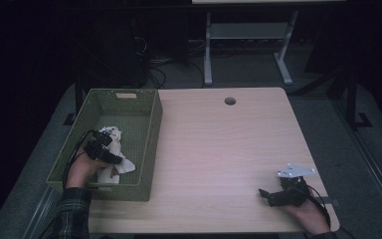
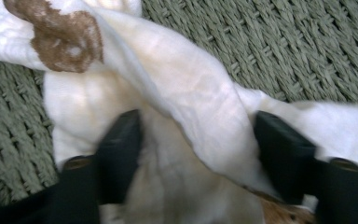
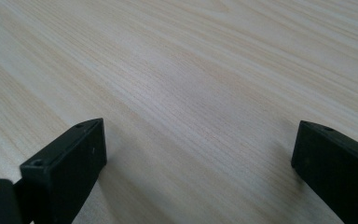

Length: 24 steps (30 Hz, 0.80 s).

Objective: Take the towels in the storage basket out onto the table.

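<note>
Lying bunched in the near part of the green woven basket (image 1: 129, 107), the white cloth (image 1: 115, 158) sits at the table's (image 1: 219, 149) left edge. From above it reads as a pale crumpled heap under the left gripper (image 1: 110, 149); the left gripper view adds a brown patch (image 2: 63, 39) on the fabric and the basket's woven floor beneath. There a thick fold of cloth (image 2: 186, 102) runs between the two black jaws, which stand partly apart and touch it at the sides. The right gripper (image 1: 264, 195) rests on the near right of the table, well apart from the basket, its jaws spread wide over bare wood (image 3: 182, 79).
</note>
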Motion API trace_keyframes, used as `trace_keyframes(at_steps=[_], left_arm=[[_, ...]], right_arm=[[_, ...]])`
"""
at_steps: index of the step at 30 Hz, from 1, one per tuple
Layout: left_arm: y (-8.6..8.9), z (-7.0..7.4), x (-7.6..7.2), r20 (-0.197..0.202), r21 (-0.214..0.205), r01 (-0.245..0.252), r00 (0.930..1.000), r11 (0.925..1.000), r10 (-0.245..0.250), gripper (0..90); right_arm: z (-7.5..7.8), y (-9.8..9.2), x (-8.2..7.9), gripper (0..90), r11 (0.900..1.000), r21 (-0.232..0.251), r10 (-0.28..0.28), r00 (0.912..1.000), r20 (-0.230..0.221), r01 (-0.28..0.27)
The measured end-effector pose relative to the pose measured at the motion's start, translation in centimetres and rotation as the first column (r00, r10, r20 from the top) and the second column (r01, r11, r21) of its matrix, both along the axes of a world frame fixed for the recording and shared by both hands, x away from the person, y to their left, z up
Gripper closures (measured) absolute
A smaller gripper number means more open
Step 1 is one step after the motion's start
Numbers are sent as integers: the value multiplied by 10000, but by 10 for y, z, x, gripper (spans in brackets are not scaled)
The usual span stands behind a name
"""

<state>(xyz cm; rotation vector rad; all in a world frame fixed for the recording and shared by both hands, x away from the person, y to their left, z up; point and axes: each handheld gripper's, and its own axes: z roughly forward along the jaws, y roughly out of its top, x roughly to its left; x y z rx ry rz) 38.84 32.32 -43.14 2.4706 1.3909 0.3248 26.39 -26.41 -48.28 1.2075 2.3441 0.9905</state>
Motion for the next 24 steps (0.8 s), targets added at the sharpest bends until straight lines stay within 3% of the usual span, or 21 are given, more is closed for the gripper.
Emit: trace_keyframes(at_steps=[1,3,5,7,10,11,12,16,24], left_arm=[[0,2,-1,12,-56,11,10000,10000,-11,467],[2,4,-2,-33,-251,-162,9999,9996,161,638],[5,6,-2,-87,-466,-324,9994,9984,321,740],[7,9,-2,-118,-680,-456,9989,9966,449,778],[8,11,-2,-93,-928,-518,9986,9943,512,802],[9,14,-3,121,-1194,-514,9985,9915,532,804],[9,14,-3,121,-1194,-514,9985,9915,532,805],[13,22,-6,913,-1809,-578,9930,9818,753,808],[16,30,-9,1524,-2412,-422,9850,9695,808,810]], right_arm=[[0,0,0,27,10000,1,1,10000,-1,-1],[0,0,0,27,10000,-2,2,10000,3,-2],[0,0,0,27,10000,0,-2,10000,-2,2],[0,0,0,27,10000,2,-2,10000,-2,2],[0,0,0,27,10000,3,-4,10000,-4,4],[0,0,0,27,10000,1,-3,10000,-4,3],[0,0,0,27,10000,1,-3,10000,-4,3],[0,0,0,26,10000,4,-8,10000,-10,8],[0,0,0,27,10000,4,-7,10000,-8,7]])
